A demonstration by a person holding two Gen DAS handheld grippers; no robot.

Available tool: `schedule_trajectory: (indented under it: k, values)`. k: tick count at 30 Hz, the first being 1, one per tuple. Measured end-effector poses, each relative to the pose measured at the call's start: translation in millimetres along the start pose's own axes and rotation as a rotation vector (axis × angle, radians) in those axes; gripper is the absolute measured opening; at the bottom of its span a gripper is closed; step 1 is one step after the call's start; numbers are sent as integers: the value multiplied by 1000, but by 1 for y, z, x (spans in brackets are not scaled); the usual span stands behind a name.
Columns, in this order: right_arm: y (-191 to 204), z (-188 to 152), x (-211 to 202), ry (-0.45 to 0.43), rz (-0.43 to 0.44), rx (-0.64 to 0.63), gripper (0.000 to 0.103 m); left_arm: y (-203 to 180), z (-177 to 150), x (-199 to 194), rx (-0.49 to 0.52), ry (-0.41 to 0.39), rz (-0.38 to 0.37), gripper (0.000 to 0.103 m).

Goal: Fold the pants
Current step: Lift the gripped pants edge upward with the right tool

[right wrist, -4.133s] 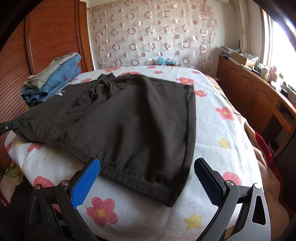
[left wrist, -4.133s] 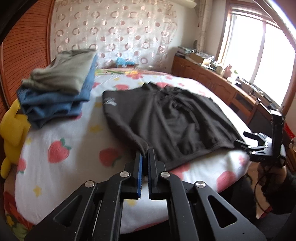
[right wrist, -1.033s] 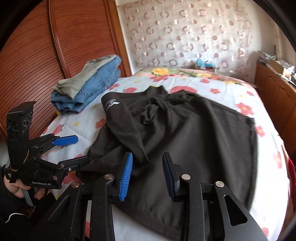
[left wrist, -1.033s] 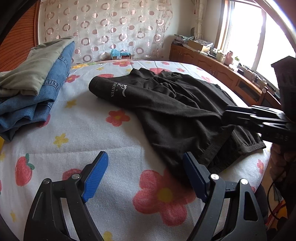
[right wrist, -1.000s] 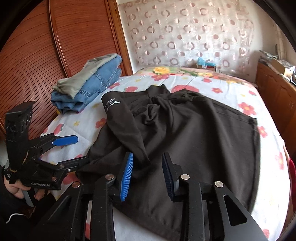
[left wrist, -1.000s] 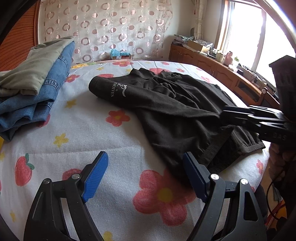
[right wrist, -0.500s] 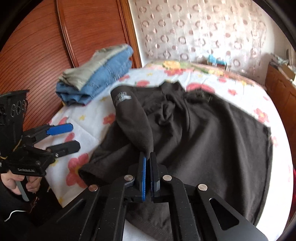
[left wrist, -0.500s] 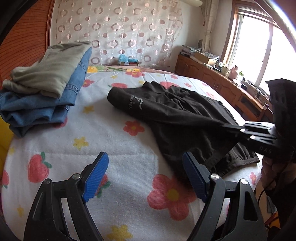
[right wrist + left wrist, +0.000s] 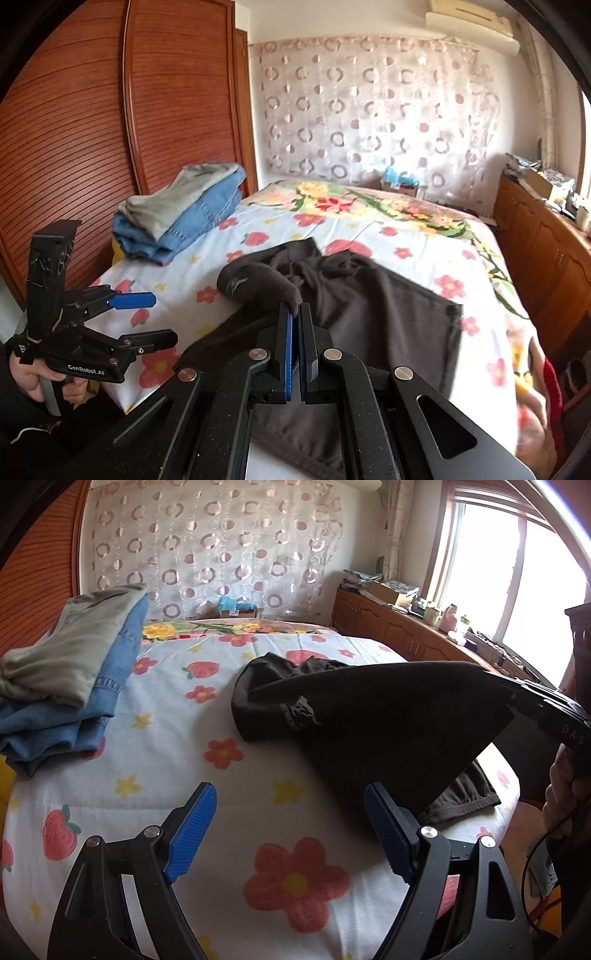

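Observation:
Dark brown pants (image 9: pixel 369 716) with a small white logo lie on the flowered bed sheet (image 9: pixel 229 812). My right gripper (image 9: pixel 294 314) is shut on a fold of the pants (image 9: pixel 369 306) and holds that fold up off the bed, so the cloth hangs in a taut sheet. In the left wrist view the right gripper (image 9: pixel 517 698) comes in from the right edge with the cloth pinched in it. My left gripper (image 9: pixel 291 823) stands open over the bare sheet at the near edge of the bed, with nothing between its blue pads. It also shows at the left of the right wrist view, left gripper (image 9: pixel 147 317).
A stack of folded jeans and a grey-green garment (image 9: pixel 70 679) lies at the bed's left side, near a wooden slatted wardrobe (image 9: pixel 74 129). A patterned curtain (image 9: pixel 221 554) hangs behind the bed. A wooden sideboard (image 9: pixel 406 635) with clutter runs under the window at the right.
My right gripper closed on a fold of the pants and lifted it up off the bed. The left gripper stayed open and rose slightly above the sheet.

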State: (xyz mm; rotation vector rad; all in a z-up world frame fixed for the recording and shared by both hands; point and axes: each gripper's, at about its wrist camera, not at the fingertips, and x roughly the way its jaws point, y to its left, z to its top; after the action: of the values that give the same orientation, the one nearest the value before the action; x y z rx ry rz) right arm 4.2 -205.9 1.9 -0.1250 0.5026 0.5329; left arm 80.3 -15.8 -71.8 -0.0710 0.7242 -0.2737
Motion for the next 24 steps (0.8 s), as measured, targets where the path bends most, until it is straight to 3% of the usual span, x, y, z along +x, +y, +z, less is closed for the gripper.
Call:
schedule_trajectory:
  k: [12, 24]
  values:
    - [-2, -16, -32, -36, -69, 36, 2, -27, 18, 3, 57, -17, -44, 83]
    - [7, -29, -43, -43, -109, 60, 2, -43, 11, 12, 77, 14, -61, 83]
